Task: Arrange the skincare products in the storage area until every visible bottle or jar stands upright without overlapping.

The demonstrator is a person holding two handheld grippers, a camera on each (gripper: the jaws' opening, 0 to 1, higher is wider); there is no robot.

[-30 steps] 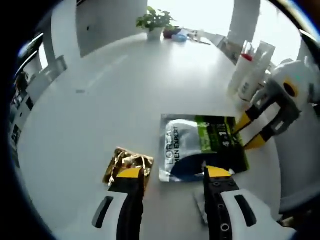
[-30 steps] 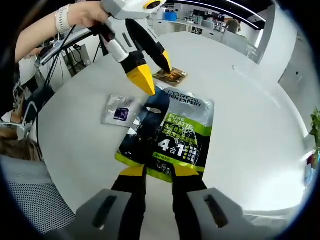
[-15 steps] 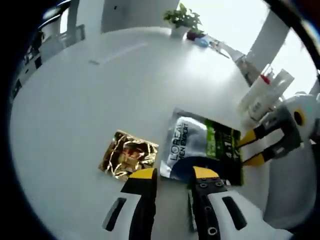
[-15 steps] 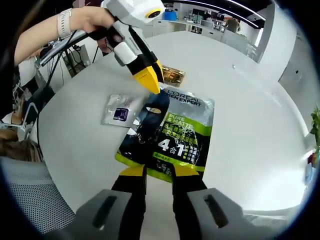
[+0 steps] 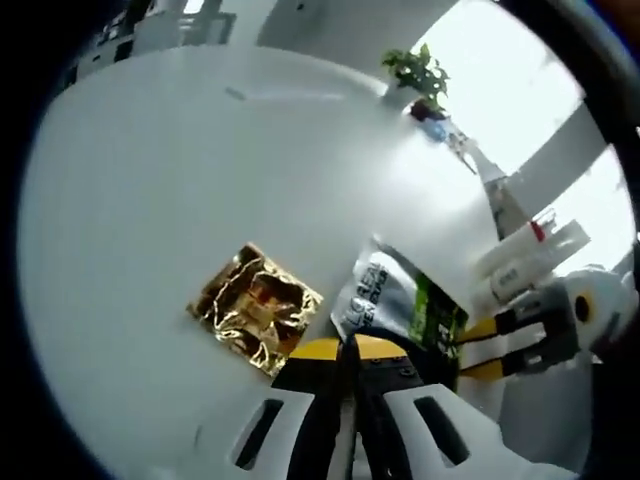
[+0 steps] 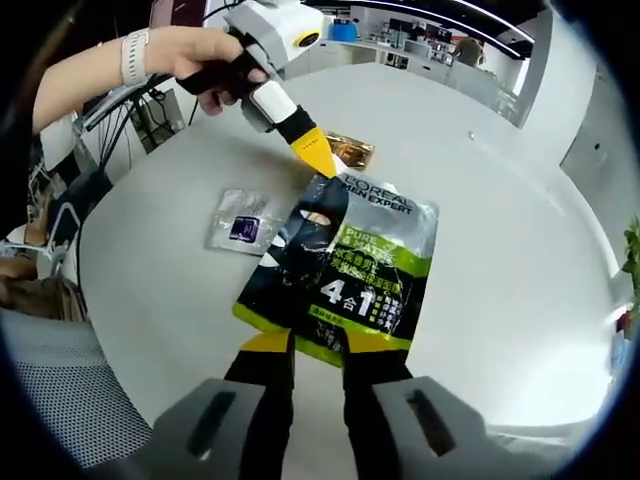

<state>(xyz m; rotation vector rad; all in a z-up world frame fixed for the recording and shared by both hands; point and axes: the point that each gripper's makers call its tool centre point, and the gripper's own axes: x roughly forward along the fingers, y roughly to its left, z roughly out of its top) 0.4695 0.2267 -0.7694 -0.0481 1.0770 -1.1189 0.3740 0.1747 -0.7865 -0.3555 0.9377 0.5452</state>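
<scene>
A broad white round surface [image 6: 520, 240] fills the room's middle. At its far edge stands a potted plant [image 5: 418, 72], bright window light [image 5: 520, 90] behind it. Beyond the surface's opposite side, desks and screens [image 6: 400, 40] line an office area under a curved ceiling light strip.

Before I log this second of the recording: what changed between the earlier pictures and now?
The left gripper closed from open and pinched the top corner of the L'Oreal sachet, lifting that corner slightly. The right gripper kept its hold on the bottom edge; the gold packet and small silver sachet stayed put.
</scene>
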